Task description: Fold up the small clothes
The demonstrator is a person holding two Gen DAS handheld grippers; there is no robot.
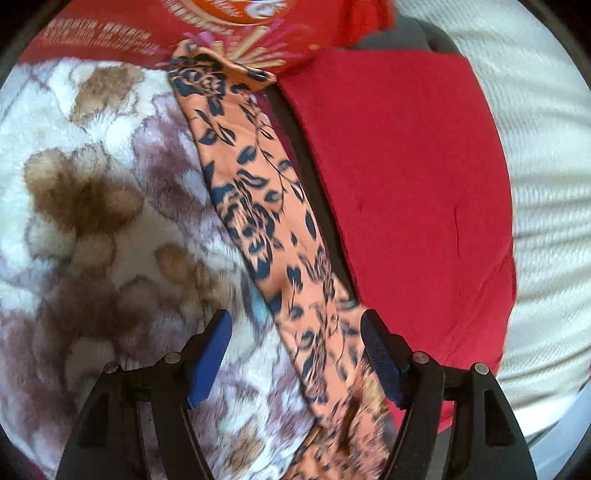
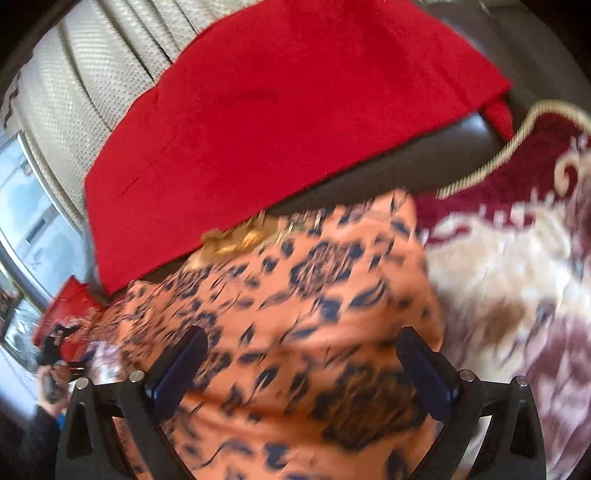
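Both sets of tongs are hanging wide apart right now, not gripping anything. The left tongs [image 1: 295, 354] are hovering over the orange floral garment [image 1: 255, 206], which is lying in a long narrow strip running from the far end down between the blue pads [image 1: 208, 356] and under the right-side finger. It's sitting on a fuzzy cream-and-brown floral blanket [image 1: 92, 206], which is taking up the whole left side of the left wrist view.

Just beside the orange strip on its right, a folded red cloth [image 1: 406, 184] is lying flat, with a dark brown surface [image 1: 295, 140] peeking out in the gap between the two. At the far end, a red printed bag [image 1: 221, 33] with white lettering is touching the tip of the orange garment. A white ribbed fabric [image 1: 546, 206] is filling the right edge.

From the right wrist camera, the right tongs [image 2: 301, 365] are spread over a much wider stretch of the orange floral garment [image 2: 314, 314], which is looking pretty blurry. The red cloth [image 2: 277, 129] is sitting just past it, on the dark brown surface [image 2: 406, 162], and the blanket's dark red border with cord trim [image 2: 517, 147] is curling in on the right. Can't tell if either finger is actually touching the fabric.
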